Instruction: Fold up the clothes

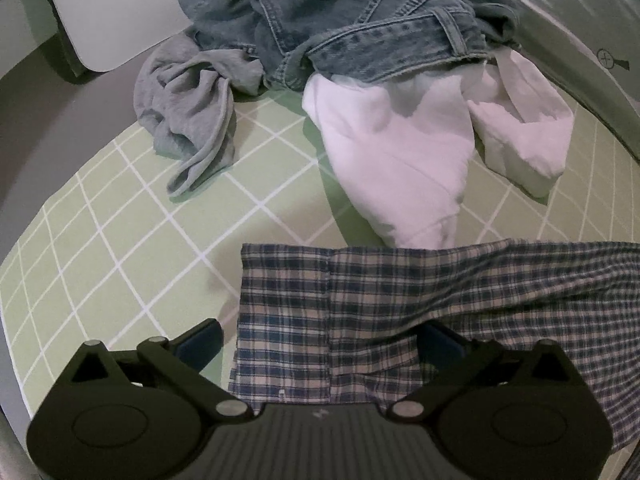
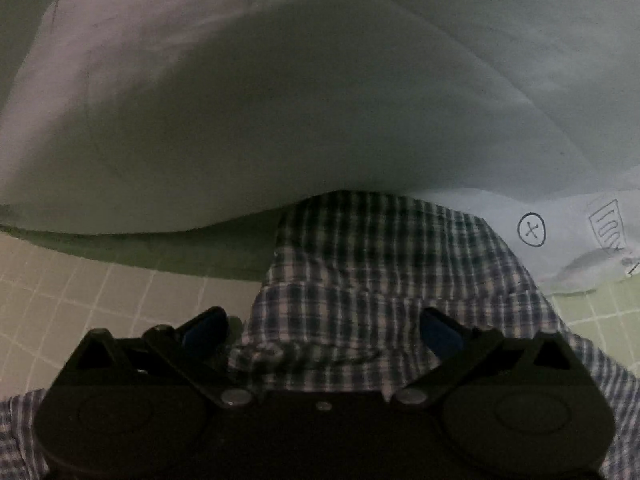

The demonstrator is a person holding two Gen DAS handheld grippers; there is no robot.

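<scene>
Plaid shirt (image 1: 400,312), thin woven check, is laid flat on green gridded mat (image 1: 120,240); left gripper (image 1: 320,340) and right gripper (image 2: 324,332) are spread wide over it, nothing clamped.

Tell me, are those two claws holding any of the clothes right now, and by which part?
Nothing is held. The left gripper and right gripper both stand open over the plaid garment, their pads not pressing it.
</scene>
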